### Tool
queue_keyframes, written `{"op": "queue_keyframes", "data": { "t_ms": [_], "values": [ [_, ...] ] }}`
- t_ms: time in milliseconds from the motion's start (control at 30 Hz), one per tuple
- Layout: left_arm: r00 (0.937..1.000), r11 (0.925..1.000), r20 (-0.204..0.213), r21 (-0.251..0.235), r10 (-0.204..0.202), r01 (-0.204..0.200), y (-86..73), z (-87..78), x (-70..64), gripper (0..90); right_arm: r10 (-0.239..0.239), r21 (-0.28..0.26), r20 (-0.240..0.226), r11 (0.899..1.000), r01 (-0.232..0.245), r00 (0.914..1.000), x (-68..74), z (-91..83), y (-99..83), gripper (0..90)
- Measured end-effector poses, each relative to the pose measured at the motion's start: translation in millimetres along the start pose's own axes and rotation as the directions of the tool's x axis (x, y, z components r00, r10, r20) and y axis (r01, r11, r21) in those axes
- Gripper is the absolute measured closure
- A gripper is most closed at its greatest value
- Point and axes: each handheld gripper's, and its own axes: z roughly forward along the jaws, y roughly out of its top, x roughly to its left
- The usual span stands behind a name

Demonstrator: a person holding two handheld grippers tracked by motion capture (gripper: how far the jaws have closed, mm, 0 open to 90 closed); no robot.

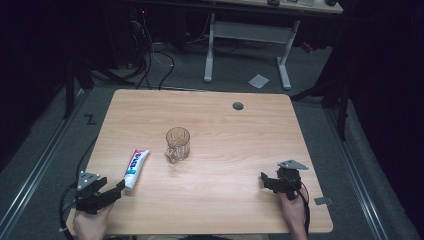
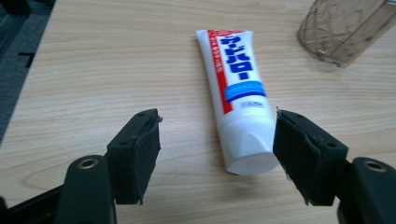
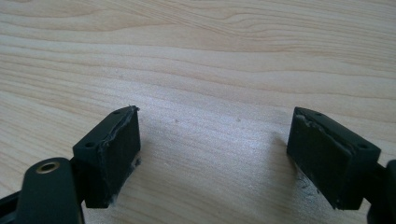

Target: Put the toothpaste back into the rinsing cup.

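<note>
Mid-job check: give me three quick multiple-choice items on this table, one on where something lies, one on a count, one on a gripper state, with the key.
1. Where does the white toothpaste tube with red and blue print lie?
A. Inside the mug
B. Flat on the wooden table, left of the mug
C. Between the right gripper's jaws

2. How many clear brownish glass mugs stand on the table?
A. One
B. Two
C. Three

3. How is the left gripper?
A. Shut on the tube
B. Shut, holding nothing
C. Open, with the tube's cap end near one jaw

Key: 1 B, the high view shows it lying beside the mug. 2 A, a single mug stands mid-table. 3 C, the left gripper view shows its jaws wide apart.
</note>
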Motion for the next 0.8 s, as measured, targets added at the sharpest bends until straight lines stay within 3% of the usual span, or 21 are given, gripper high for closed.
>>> {"op": "queue_keyframes", "data": {
  "t_ms": [233,400,700,800],
  "values": [
    [0.9989,0.9977,-0.015,0.051,0.045,-0.045,10.6,5.2,-11.9,31.7,-0.002,0.000,-0.001,1.000,0.002,1.0000,0.0,-0.1,-0.1,17.2],
    [0.9971,0.9898,-0.018,0.123,0.074,-0.072,19.8,17.2,-18.8,31.4,-0.003,0.000,-0.001,1.000,0.003,1.0000,0.0,-0.1,-0.1,17.2],
    [0.9947,0.9785,-0.001,0.180,0.103,-0.101,37.0,35.4,-26.0,27.0,-0.003,0.000,-0.001,1.000,0.003,1.0000,-0.1,-0.2,-0.2,17.2],
    [0.9942,0.9713,-0.004,0.214,0.108,-0.104,47.6,47.3,-25.4,24.3,-0.005,0.000,-0.001,1.000,0.005,1.0000,-0.2,-0.1,-0.2,17.2]
  ]
}}
